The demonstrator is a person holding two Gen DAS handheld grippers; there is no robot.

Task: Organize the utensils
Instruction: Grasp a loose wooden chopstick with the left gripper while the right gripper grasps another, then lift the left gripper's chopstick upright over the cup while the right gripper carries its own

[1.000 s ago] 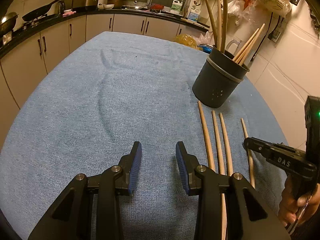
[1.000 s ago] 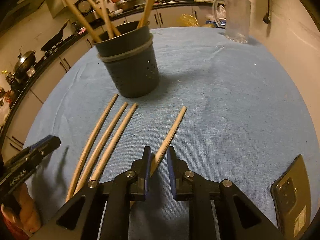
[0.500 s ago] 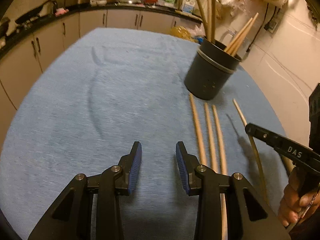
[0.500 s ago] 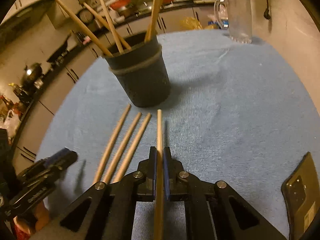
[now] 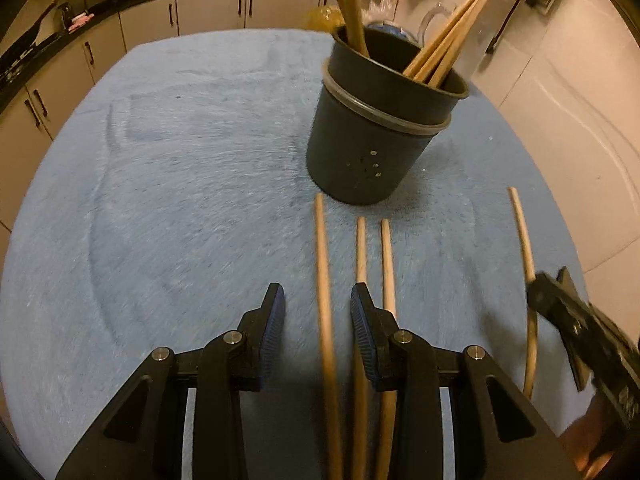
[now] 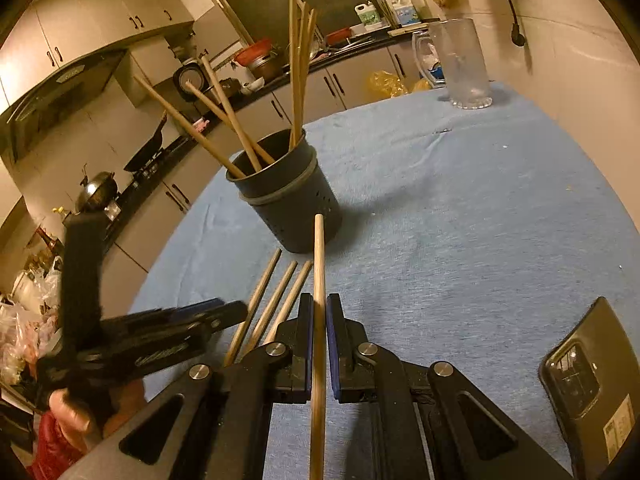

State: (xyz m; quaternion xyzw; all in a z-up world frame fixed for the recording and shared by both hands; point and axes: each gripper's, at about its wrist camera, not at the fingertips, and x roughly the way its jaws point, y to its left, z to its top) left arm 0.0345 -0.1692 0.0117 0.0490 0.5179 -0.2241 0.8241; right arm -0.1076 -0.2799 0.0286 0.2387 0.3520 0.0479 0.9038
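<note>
A dark round utensil holder [image 5: 376,136] [image 6: 290,196] stands on the blue cloth with several wooden chopsticks upright in it. Three chopsticks lie side by side on the cloth before it [image 5: 362,248] [image 6: 276,296]. My left gripper [image 5: 318,300] is open and low over them, its jaws astride the leftmost chopstick [image 5: 322,264]. My right gripper [image 6: 319,312] is shut on a fourth chopstick [image 6: 319,256] and holds it lifted off the cloth, tip pointing toward the holder. That chopstick also shows in the left wrist view [image 5: 522,236].
A black phone [image 6: 592,380] lies on the cloth at the right, close to my right gripper. A clear glass jug [image 6: 460,64] stands at the far end of the table. Kitchen counters and cabinets run behind and to the left. A wall is close on the right.
My right gripper closed on the rightmost chopstick and lifted it off the cloth. My left gripper moved right and forward, over the three lying chopsticks, and stays open.
</note>
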